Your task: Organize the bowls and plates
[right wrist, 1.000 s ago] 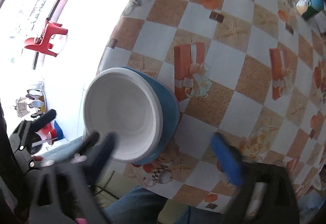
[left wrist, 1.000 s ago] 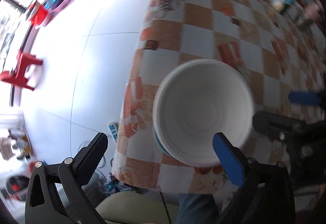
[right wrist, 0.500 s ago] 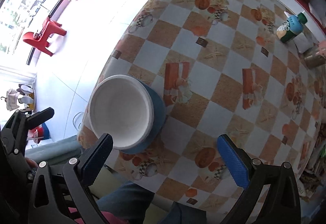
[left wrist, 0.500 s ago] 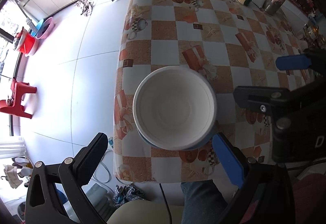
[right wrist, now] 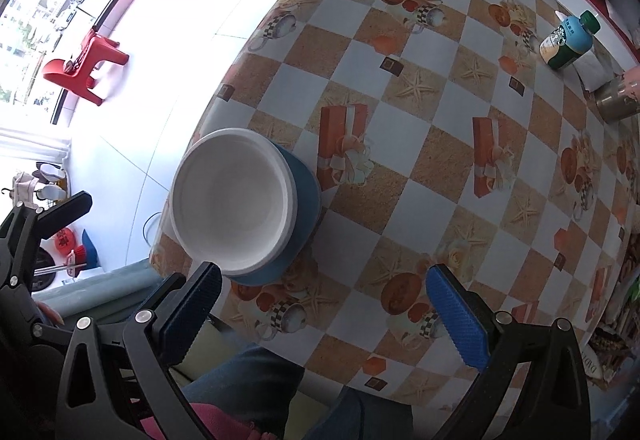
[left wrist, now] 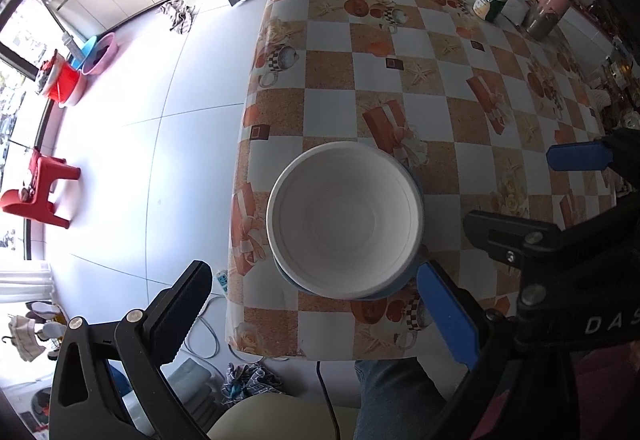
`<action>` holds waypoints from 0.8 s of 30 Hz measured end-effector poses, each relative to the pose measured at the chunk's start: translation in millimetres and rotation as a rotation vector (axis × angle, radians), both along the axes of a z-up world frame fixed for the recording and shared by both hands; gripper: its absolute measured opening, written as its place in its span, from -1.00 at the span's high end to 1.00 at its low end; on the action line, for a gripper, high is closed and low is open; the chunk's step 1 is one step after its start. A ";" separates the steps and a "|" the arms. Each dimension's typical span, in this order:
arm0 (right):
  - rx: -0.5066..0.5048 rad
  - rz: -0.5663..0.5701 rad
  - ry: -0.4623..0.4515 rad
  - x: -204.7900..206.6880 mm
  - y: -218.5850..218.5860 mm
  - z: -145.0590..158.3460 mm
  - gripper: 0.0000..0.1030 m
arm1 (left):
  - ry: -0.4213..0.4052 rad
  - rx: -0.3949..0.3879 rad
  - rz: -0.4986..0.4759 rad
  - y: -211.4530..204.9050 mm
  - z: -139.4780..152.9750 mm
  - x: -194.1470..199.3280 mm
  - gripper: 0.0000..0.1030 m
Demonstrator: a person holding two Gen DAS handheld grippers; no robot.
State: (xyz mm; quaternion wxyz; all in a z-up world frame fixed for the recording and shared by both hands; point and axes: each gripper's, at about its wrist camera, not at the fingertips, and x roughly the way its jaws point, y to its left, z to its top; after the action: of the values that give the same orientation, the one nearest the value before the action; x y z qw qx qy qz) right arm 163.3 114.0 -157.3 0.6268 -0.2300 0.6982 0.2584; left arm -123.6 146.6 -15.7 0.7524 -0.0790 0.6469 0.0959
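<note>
White bowl (left wrist: 344, 224) sits stacked on the blue plate (right wrist: 304, 199) near the surface's (left wrist: 440, 79) front-left corner, directly ahead of the released, empty left tongs (left wrist: 320, 304); right tongs (right wrist: 324, 304) likewise released.

A green-capped bottle (right wrist: 568, 39) with a pale blue and green label stands near the far right corner of the checked tablecloth table (right wrist: 440, 143), bearing the round Starbucks siren emblem. The black right gripper (left wrist: 576, 175) body shows white letters "DAS", cut off at the picture's edge.

A white bowl (left wrist: 344, 220) is seen on a blue plate (right wrist: 302, 195). The tablecloth (right wrist: 420, 87) is chequered orange and white.
</note>
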 end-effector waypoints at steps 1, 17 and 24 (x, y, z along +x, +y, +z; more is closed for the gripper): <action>0.002 0.000 0.001 0.1 0.0 0.3 -1.00 | -0.002 0.004 0.002 0.1 1.0 0.4 -0.99; 0.015 -0.009 0.026 -0.1 -5.3 -1.9 -1.00 | 0.030 0.029 0.010 -3.9 -0.5 3.6 -0.99; 0.025 -0.019 0.041 4.4 -10.7 -3.7 -1.00 | 0.046 0.041 -0.001 -10.0 -2.0 8.7 -0.99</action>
State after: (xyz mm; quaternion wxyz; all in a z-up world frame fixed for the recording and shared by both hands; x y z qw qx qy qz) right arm 167.7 103.3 -161.1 0.6176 -0.2102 0.7096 0.2660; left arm -114.8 136.6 -17.8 0.7387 -0.0607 0.6621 0.1105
